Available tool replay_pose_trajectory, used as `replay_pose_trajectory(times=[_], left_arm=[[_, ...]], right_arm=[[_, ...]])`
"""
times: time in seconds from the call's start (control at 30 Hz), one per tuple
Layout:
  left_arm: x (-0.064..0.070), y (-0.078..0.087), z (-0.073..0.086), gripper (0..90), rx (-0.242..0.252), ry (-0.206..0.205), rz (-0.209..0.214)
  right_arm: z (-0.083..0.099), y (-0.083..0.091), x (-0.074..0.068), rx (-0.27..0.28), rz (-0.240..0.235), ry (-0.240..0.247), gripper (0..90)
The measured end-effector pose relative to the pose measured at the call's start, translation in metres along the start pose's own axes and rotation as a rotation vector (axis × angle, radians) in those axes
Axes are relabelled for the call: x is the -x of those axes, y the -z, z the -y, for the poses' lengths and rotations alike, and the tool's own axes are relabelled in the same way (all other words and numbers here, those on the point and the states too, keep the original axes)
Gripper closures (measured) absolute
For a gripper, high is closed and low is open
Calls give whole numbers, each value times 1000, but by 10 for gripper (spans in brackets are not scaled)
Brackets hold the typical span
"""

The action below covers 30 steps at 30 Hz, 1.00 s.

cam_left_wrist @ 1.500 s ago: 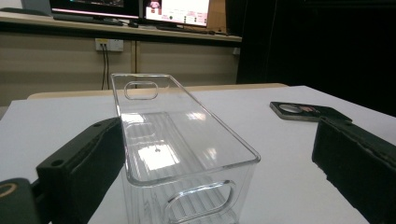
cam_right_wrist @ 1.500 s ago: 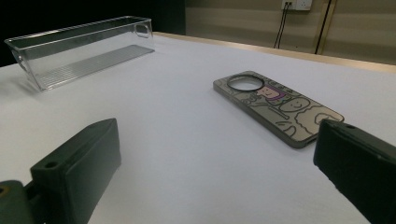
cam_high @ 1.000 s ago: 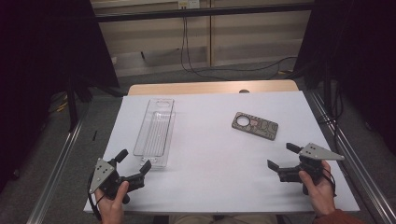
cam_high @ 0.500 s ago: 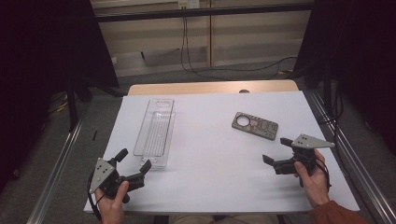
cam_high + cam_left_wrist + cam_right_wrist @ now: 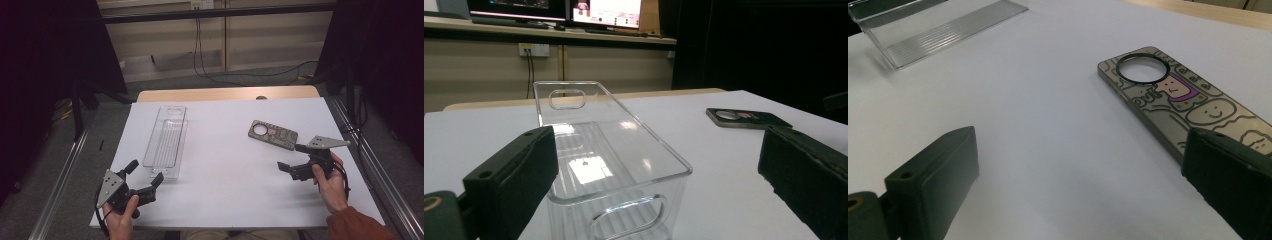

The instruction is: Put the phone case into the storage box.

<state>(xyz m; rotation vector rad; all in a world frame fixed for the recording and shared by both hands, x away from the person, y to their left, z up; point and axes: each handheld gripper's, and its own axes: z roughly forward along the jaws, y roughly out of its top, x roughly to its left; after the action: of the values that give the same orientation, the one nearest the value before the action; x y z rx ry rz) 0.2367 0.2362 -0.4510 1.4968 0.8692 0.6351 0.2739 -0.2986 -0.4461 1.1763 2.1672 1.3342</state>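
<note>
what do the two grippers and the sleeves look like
Both the left gripper and the right gripper are black, with two blocky black jaws and a grey three-cornered plate on top. A dark cable trails from each. A rust-red sleeve covers the right forearm.

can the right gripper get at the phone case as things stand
Probably yes: the right gripper is open, its jaws pointing toward the phone case, which lies flat with only bare white table between them.

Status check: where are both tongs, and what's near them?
Left tongs open, facing clear tray, not touching. Right tongs open, near phone case, which lies flat. Nothing between tongs and case.
</note>
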Motion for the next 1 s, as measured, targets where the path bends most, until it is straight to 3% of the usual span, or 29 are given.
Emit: replay_pose_trajectory(times=[0.17, 0.3, 0.47, 0.57, 0.7, 1.0], left_arm=[[-3, 0, 0, 30, 3, 5, -5], [-3, -1, 0, 29, 5, 6, -10], [-3, -2, 0, 29, -2, 0, -13], [-4, -2, 0, 29, -4, -1, -13], [-4, -2, 0, 30, -2, -1, -10], [-4, -2, 0, 30, 2, 5, -9]], right_arm=[[-8, -2, 4, 12, 5, -7, 13], [-11, -6, 8, -29, -1, -9, 17], [-19, -9, 13, -36, 11, -3, 15], [-23, -12, 17, -64, -22, -3, 17], [-28, -17, 20, -80, -16, -3, 17], [-38, -27, 26, -141, -77, -2, 19]])
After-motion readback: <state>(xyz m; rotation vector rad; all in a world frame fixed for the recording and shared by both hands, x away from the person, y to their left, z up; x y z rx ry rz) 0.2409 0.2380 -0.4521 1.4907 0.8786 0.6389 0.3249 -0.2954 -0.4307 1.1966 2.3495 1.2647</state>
